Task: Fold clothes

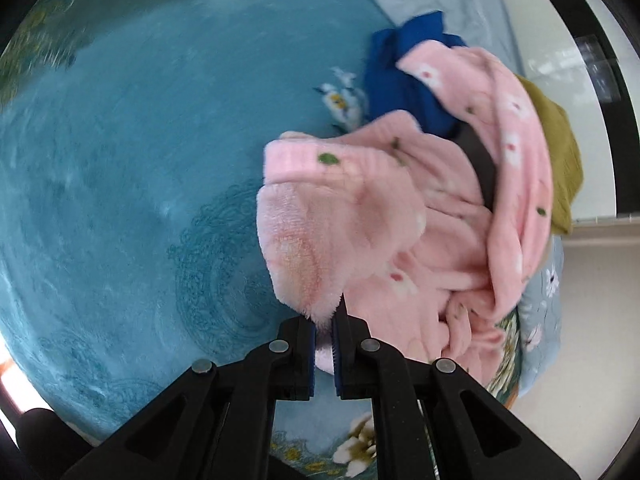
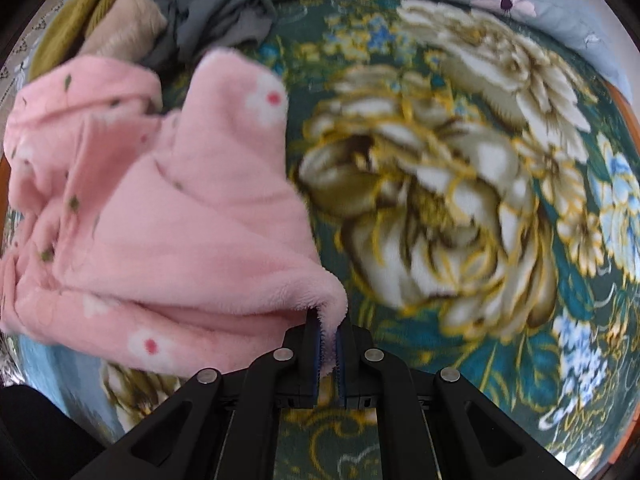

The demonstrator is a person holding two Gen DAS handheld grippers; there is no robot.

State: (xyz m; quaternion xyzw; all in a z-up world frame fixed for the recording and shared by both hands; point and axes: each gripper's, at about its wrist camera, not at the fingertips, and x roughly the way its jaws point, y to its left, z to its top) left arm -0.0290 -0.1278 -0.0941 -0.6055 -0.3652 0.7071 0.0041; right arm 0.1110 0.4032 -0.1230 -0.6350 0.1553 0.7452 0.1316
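Pink fleece garment (image 1: 360, 216), flower-printed, bunched and lifted over a bed spread with a teal floral blanket (image 1: 120, 160), pinched at two separate edges. Left gripper (image 1: 324, 344) narrowed onto a fluffy hem, pink pile showing between the blue pads (image 1: 338, 356). Right gripper (image 2: 328, 352) likewise clamped on a thin fold of the same fleece (image 2: 180, 220), fabric trailing away to its left.

Judged as the spreading step before any fold. Best done by drawing the two grips apart until the held edge runs taut and straight, then lowering onto the open blanket rather than onto the pile. Worth keeping both bites firm: fleece is thick and slippery, and only a little of it sits between the pads in each view, so a sharp tug may pull it free. Worth lifting clear of the other clothes first, so nothing drags along.

Left wrist view alone: a blue garment (image 1: 396, 76) lying partly under the pink one, something dark (image 1: 480, 168) in the folds, an olive piece (image 1: 556, 152) at the far side, a wide bare stretch of teal to the left, and pale floor beyond the bed edge.

Right wrist view alone: a grey garment (image 2: 212, 20) and a beige one (image 2: 128, 24) next to the olive knit (image 2: 80, 12), plus the large cream flower print (image 2: 432, 200) where the blanket lies open.
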